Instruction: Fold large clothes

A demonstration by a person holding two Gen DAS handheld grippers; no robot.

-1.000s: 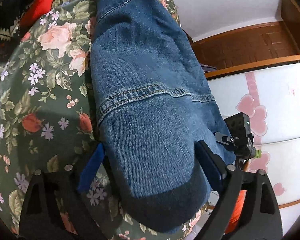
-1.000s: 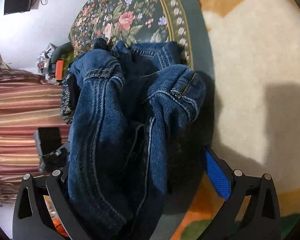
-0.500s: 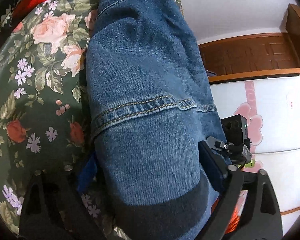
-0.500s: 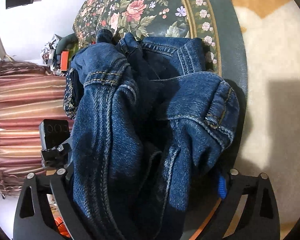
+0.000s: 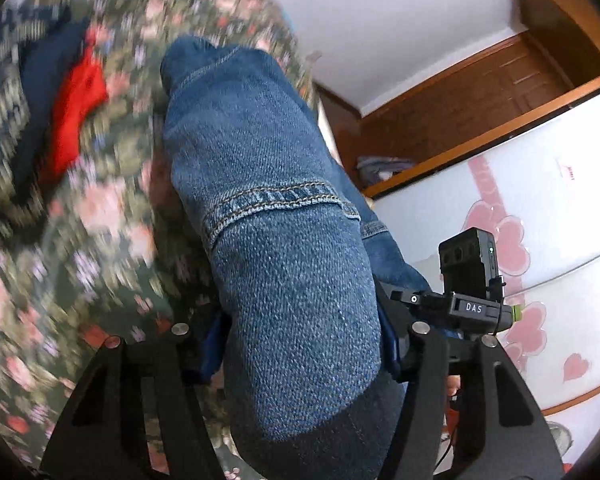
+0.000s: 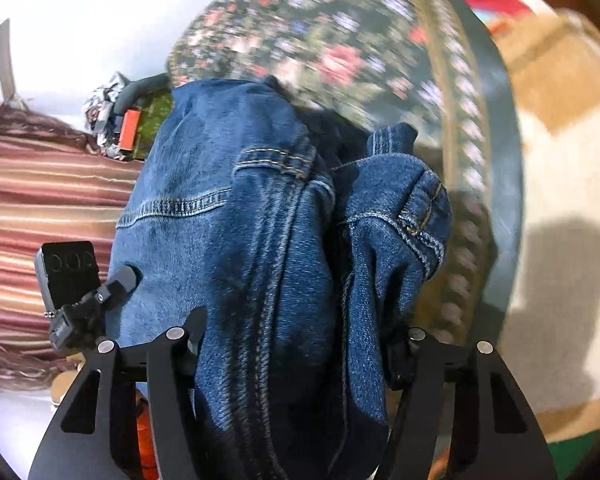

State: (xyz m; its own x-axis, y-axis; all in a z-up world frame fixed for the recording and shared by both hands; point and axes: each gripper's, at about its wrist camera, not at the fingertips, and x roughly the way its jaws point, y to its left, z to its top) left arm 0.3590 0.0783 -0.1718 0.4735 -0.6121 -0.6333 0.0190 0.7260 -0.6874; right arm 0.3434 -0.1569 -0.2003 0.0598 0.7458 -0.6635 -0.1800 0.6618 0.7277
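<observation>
Lifted off the floral spread (image 5: 100,208) — both grippers' fingers, just closing, now clamp the folded jeans (image 5: 284,264).

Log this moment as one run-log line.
left gripper: closing on blue denim jeans | right gripper: closing on jeans | floral bedspread below

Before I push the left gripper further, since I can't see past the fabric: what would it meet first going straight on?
The jeans themselves: the left gripper has just been closing on a bunched fold that fills the view ahead. Beyond it, probably the floral cover, though depth is unclear.
</observation>
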